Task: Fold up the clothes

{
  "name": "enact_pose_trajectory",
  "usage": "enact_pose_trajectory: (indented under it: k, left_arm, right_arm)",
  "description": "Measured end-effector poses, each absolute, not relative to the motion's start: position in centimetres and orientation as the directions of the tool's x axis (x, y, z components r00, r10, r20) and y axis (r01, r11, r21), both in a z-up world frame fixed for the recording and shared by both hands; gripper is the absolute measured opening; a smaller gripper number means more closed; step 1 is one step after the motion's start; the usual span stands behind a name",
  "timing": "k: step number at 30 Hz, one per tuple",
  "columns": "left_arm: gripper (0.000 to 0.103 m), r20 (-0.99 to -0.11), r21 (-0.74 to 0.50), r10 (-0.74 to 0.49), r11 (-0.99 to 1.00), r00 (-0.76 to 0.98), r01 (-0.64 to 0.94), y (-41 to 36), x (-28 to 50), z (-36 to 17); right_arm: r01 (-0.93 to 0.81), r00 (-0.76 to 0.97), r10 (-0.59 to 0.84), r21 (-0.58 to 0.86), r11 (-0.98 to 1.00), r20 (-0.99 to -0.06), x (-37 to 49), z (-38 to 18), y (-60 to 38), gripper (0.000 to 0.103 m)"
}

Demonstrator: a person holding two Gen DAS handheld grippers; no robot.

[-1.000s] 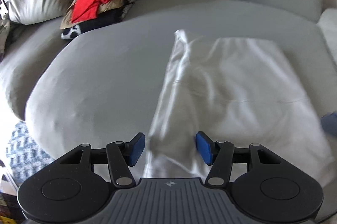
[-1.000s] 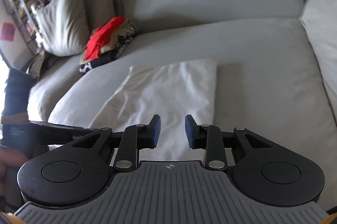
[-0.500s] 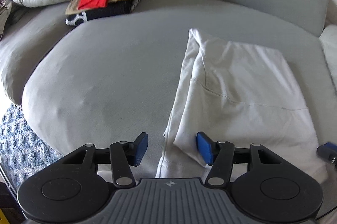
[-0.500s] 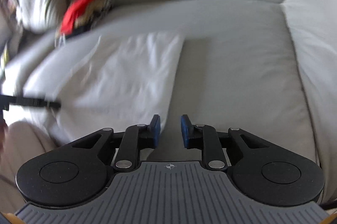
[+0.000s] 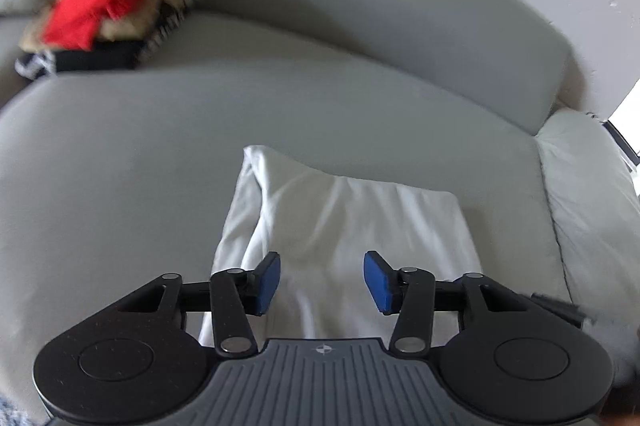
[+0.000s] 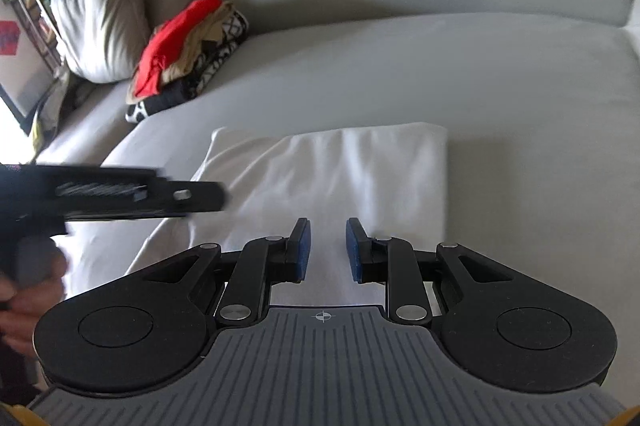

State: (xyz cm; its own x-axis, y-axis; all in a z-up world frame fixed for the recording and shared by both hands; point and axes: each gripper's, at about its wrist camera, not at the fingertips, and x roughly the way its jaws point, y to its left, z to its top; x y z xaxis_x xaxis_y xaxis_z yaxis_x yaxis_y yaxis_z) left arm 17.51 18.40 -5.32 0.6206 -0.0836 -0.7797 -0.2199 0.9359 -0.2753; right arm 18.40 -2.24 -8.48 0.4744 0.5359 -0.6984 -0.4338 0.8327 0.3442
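while a folded white garment lies flat on the grey sofa, the left gripper hovers over its near edge, pads spread and empty; the right gripper, beside it, is parted too, holding nothing, a clothes pile far ahead-left.

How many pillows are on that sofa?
1: a pale throw pillow stands upright in the sofa's far left corner, behind the clothes pile. Others may lie out of view.
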Motion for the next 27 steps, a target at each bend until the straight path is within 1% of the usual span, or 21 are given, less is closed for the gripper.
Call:
enact_pose_trajectory:
  k: [2,3,4,5,8,9,10,11,12,13,14,15,16,18,20,22,23,24,25,26,27]
  left_arm:
    - [0.037,-0.794,-0.31,-0.124,0.924,0.595,-0.222,19.5,19.7,-6.8]
    - [0.036,-0.792,-0.326,-0.132,0.917,0.596,-0.23,20.0,20.4,-7.3]
    - [0.033,-0.79,-0.341,-0.14,0.909,0.597,-0.238,20.6,21.2,-7.8]
    - [0.029,-0.787,-0.356,-0.148,0.901,0.599,-0.246,21.2,21.9,-8.3]
    - [0.026,-0.766,-0.347,-0.094,0.893,0.635,-0.287,22.9,22.9,-8.8]
    - [0.026,-0.769,-0.332,-0.065,0.89,0.636,-0.311,23.4,23.2,-9.0]
    - [0.023,-0.77,-0.317,-0.035,0.887,0.637,-0.335,23.9,23.5,-9.3]
    - [0.02,-0.779,-0.299,-0.01,0.885,0.626,-0.358,24.3,23.6,-9.5]
    - [0.021,-0.789,-0.253,0.037,0.889,0.613,-0.38,24.4,23.4,-9.4]
    - [0.025,-0.797,-0.206,0.085,0.892,0.598,-0.402,24.4,23.1,-9.3]
    - [0.023,-0.794,-0.153,0.139,0.897,0.591,-0.416,24.3,22.6,-9.0]
    - [0.022,-0.797,-0.114,0.173,0.898,0.579,-0.425,24.2,22.2,-8.7]
    - [0.02,-0.798,-0.076,0.206,0.898,0.566,-0.433,24.1,21.7,-8.3]
    - [0.02,-0.785,-0.083,0.21,0.896,0.583,-0.435,23.8,20.3,-7.3]
    - [0.021,-0.751,-0.152,0.161,0.902,0.64,-0.405,23.4,18.8,-6.1]
    - [0.024,-0.682,-0.268,0.029,0.92,0.731,-0.286,21.8,17.9,-5.1]
    - [0.025,-0.662,-0.298,-0.032,0.928,0.749,-0.223,21.0,18.1,-4.8]
    - [0.029,-0.652,-0.317,-0.093,0.935,0.752,-0.159,20.0,18.7,-4.8]
    - [0.036,-0.659,-0.316,-0.118,0.94,0.743,-0.13,19.3,19.5,-5.3]
    - [0.036,-0.666,-0.313,-0.141,0.944,0.732,-0.103,18.7,20.3,-5.9]
    - [0.035,-0.694,-0.276,-0.091,0.95,0.714,-0.147,18.8,21.1,-6.7]
  right_arm:
    - [-0.427,0.455,0.546,0.365,0.827,-0.704,19.9,-9.4,-1.7,0.026]
    - [-0.424,0.449,0.544,0.367,0.828,-0.709,20.7,-9.9,-1.6,0.024]
    - [-0.418,0.45,0.54,0.367,0.831,-0.711,21.6,-10.3,-1.6,0.014]
    - [-0.41,0.458,0.536,0.366,0.835,-0.709,22.3,-10.7,-1.8,0.009]
    - [-0.345,0.538,0.451,0.302,0.889,-0.712,24.2,-11.4,-2.8,0.009]
    - [-0.32,0.559,0.425,0.288,0.903,-0.712,24.6,-11.7,-3.4,0.005]
    - [-0.293,0.57,0.413,0.294,0.91,-0.71,25.0,-12.0,-4.2,0.0]
    - [-0.265,0.581,0.4,0.299,0.917,-0.709,25.3,-12.3,-5.0,0.0]
    - [-0.233,0.598,0.371,0.289,0.928,-0.71,25.5,-12.4,-5.8,0.003]
    - [-0.19,0.624,0.312,0.249,0.95,-0.716,25.4,-12.2,-6.4,0.012]
    - [-0.155,0.642,0.273,0.227,0.961,-0.717,25.3,-12.1,-7.1,0.012]
    - [-0.139,0.646,0.275,0.245,0.96,-0.712,25.2,-11.9,-7.9,0.013]
    - [-0.123,0.651,0.277,0.262,0.957,-0.707,25.1,-11.8,-8.7,0.016]
    - [-0.115,0.66,0.316,0.324,0.939,-0.682,24.8,-11.3,-9.6,0.016]
    - [-0.164,0.663,0.396,0.393,0.905,-0.635,24.2,-10.7,-9.4,0.016]
    - [-0.253,0.632,0.502,0.454,0.854,-0.591,24.1,-10.5,-7.8,0.016]
    - [-0.294,0.609,0.539,0.466,0.834,-0.582,24.1,-10.5,-6.7,0.017]
    - [-0.334,0.586,0.564,0.46,0.822,-0.582,24.1,-10.7,-5.5,0.017]
    - [-0.367,0.565,0.577,0.447,0.816,-0.589,24.1,-11.0,-4.3,0.016]
    - [-0.382,0.552,0.565,0.416,0.825,-0.614,24.2,-11.6,-3.3,0.016]
    - [-0.382,0.547,0.534,0.375,0.845,-0.645,24.4,-12.2,-2.7,0.012]
